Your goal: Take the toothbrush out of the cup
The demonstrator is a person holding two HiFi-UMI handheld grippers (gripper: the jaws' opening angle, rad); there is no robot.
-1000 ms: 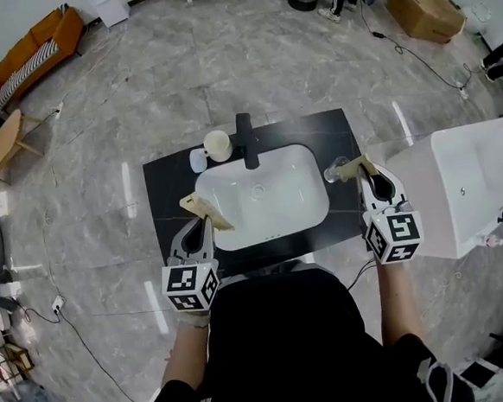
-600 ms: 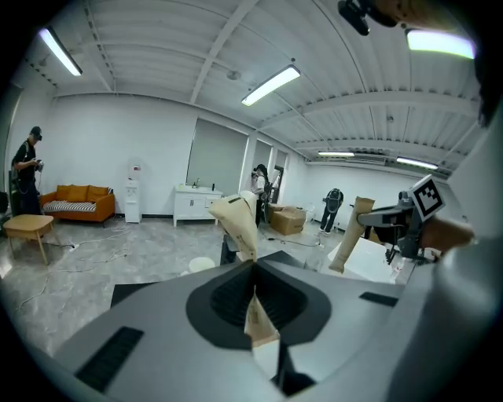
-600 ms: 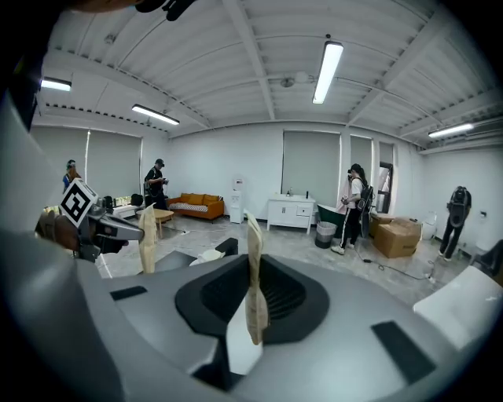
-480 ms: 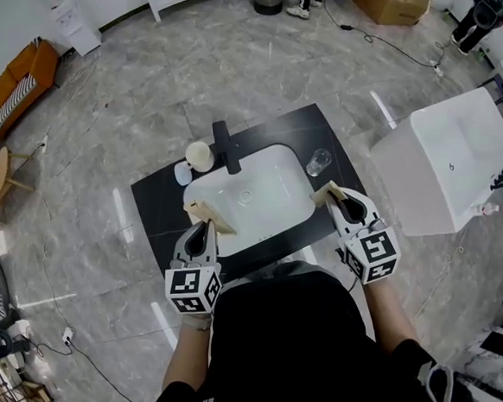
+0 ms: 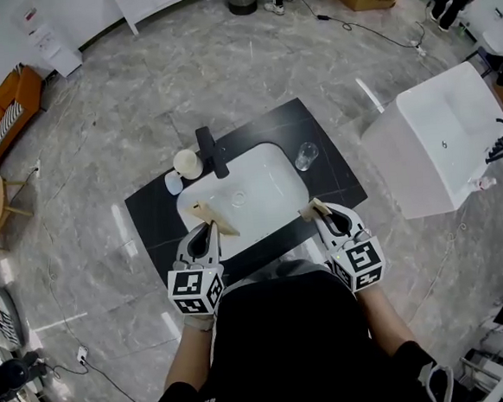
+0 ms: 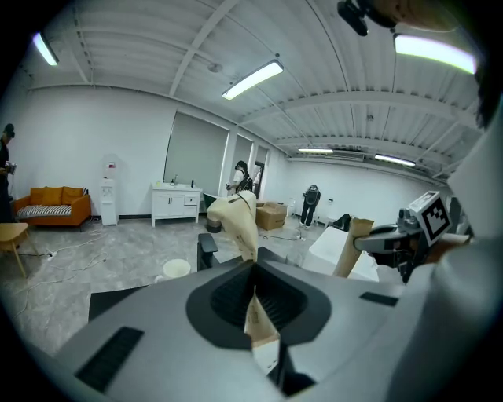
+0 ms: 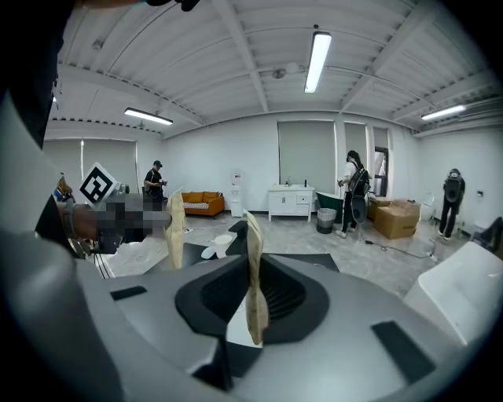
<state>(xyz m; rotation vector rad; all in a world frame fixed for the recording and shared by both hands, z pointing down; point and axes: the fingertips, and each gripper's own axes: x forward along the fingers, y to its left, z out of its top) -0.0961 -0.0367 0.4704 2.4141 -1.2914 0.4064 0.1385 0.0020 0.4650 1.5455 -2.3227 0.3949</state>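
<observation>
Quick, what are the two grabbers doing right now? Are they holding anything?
Left gripper: closed, holding nothing.
Right gripper: closed, holding nothing.

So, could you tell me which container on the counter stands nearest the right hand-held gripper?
The clear glass, alone right of the basin; the cream cup and small pale container stand left of the black faucet.

Sink basin (image 5: 248, 174) open in mid table (image 5: 153, 216); faucet (image 5: 209, 152) + cream cup (image 5: 188, 163) crowd back-left rim, glass (image 5: 305, 156) stands R.
</observation>
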